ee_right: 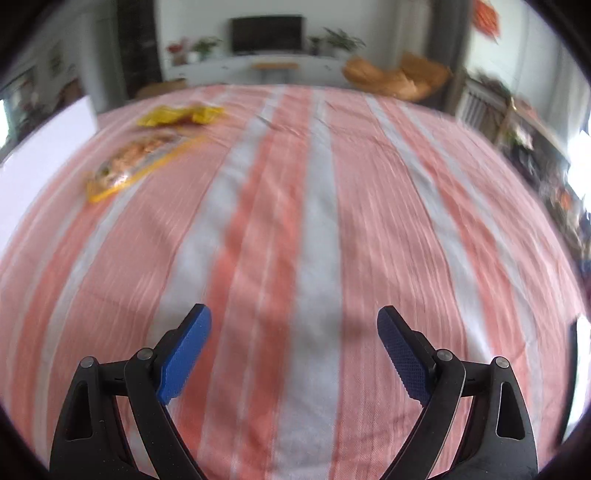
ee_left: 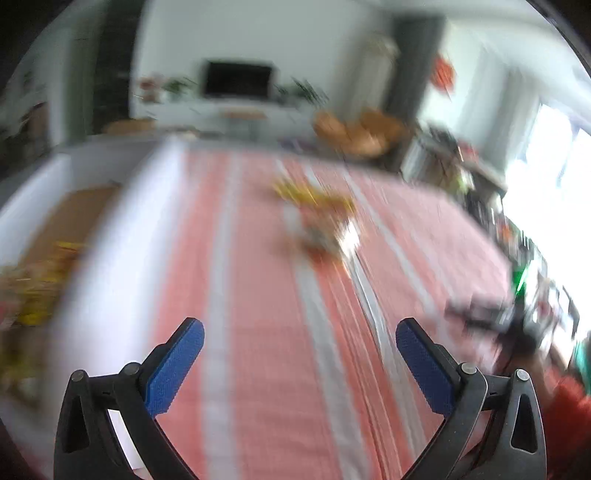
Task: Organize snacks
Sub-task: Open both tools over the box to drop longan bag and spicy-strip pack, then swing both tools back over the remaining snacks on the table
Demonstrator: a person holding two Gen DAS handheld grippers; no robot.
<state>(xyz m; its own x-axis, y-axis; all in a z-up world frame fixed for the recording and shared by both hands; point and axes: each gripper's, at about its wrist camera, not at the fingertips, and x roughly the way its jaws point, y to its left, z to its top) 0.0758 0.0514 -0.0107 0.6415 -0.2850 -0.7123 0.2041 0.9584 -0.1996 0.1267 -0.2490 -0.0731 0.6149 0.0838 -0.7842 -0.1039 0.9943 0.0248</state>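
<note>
My left gripper (ee_left: 300,334) stands open over the red-and-white striped cloth (ee_left: 266,332) with nothing between its blue pads. Ahead of it lies a blurred heap of yellow and orange snack packs (ee_left: 317,221). At the left is a white box (ee_left: 110,236) with yellow snack packs (ee_left: 37,288) inside. My right gripper (ee_right: 294,326) is also open and empty above bare cloth. Far to its upper left lie a clear bag of orange snacks with a yellow edge (ee_right: 136,162) and a crumpled yellow pack (ee_right: 181,114). The left wrist view is heavily blurred.
The white box wall (ee_right: 44,147) shows at the left edge of the right wrist view. A dark blurred shape (ee_left: 495,317) sits at the cloth's right side. Beyond the table are orange cushions (ee_right: 399,79), a dark screen (ee_right: 266,33) and cluttered shelves (ee_right: 532,140).
</note>
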